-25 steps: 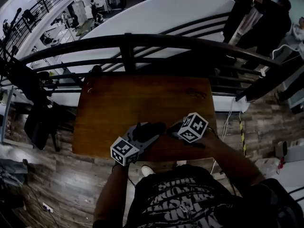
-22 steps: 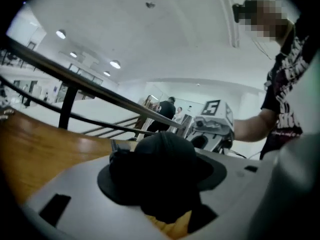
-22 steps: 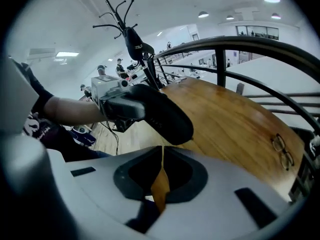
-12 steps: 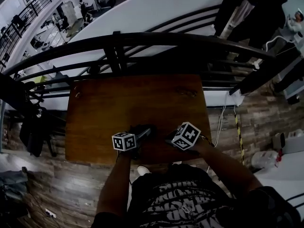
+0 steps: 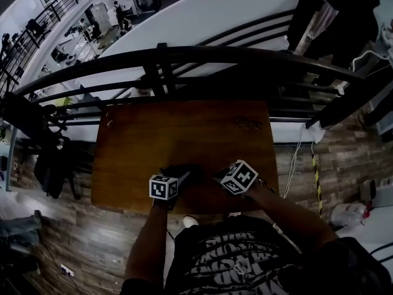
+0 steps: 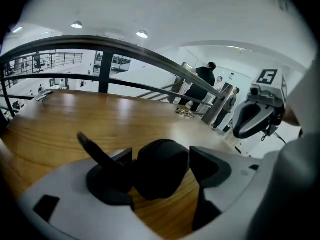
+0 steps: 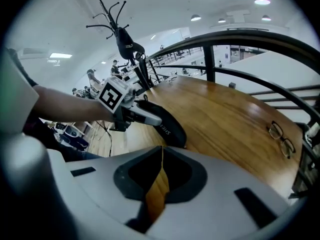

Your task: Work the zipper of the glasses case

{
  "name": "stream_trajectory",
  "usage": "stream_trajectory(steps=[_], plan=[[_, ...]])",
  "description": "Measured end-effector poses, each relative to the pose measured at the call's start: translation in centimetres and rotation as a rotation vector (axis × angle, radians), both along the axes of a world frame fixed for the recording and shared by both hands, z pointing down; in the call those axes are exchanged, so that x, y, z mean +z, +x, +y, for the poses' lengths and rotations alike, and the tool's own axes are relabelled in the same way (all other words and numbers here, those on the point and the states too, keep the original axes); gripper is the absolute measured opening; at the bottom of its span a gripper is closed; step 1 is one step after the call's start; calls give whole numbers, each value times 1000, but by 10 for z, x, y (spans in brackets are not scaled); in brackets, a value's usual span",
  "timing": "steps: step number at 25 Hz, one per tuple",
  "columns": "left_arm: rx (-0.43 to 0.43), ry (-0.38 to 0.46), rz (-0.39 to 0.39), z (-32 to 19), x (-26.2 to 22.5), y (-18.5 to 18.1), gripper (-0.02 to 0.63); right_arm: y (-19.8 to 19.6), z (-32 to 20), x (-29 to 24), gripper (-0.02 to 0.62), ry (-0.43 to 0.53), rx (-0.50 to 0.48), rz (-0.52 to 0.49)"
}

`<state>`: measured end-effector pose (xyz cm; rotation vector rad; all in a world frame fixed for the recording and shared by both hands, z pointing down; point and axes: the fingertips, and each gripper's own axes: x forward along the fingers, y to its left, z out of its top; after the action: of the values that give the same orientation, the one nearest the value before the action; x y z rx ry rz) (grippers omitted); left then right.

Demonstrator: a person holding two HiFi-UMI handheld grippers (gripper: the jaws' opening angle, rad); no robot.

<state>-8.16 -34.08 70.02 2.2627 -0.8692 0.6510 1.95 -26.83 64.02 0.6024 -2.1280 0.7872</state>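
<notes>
The black glasses case (image 5: 182, 171) lies on the brown table (image 5: 184, 134) near its front edge. My left gripper (image 5: 180, 177) reaches over it. In the left gripper view the case's rounded end (image 6: 161, 170) sits between the jaws, which have just been opening. The left pad (image 6: 119, 160) is against it, while a gap shows at the right pad (image 6: 206, 163). A thin black tab (image 6: 92, 147) sticks up by the left pad. My right gripper (image 5: 220, 176) is shut and empty, just right of the case (image 7: 170, 128).
A pair of glasses (image 7: 280, 139) lies at the table's far right (image 5: 249, 125). A black railing (image 5: 202, 57) runs along the table's far edge, with people (image 5: 344, 17) standing beyond it. The wooden floor shows below the front edge.
My left gripper has come down toward the table with the case and its jaws have spread. The right gripper has sunk slightly beside it.
</notes>
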Motion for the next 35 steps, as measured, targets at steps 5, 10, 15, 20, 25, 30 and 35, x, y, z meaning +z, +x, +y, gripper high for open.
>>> stream_trajectory(steps=[5,10,15,20,25,30,35], plan=[[-103,5,11,0,-17,-21,345,-1,0,5,0,3,33,-19],[-184,63,55,-6,-52,-38,344,-5,-9,-3,0,54,47,-21],[-273,138,83,0,-91,-28,321,10,-28,-24,-2,233,233,-49],[-499,246,55,12,-124,-47,18,26,-35,-49,-2,401,343,-93],[-523,273,45,30,-123,-46,6,32,-29,-56,-2,416,383,-113],[-503,270,32,36,-121,-40,6,32,-27,-52,-2,404,399,-126],[-497,271,22,38,-121,-45,6,23,-24,-47,-2,388,389,-126]])
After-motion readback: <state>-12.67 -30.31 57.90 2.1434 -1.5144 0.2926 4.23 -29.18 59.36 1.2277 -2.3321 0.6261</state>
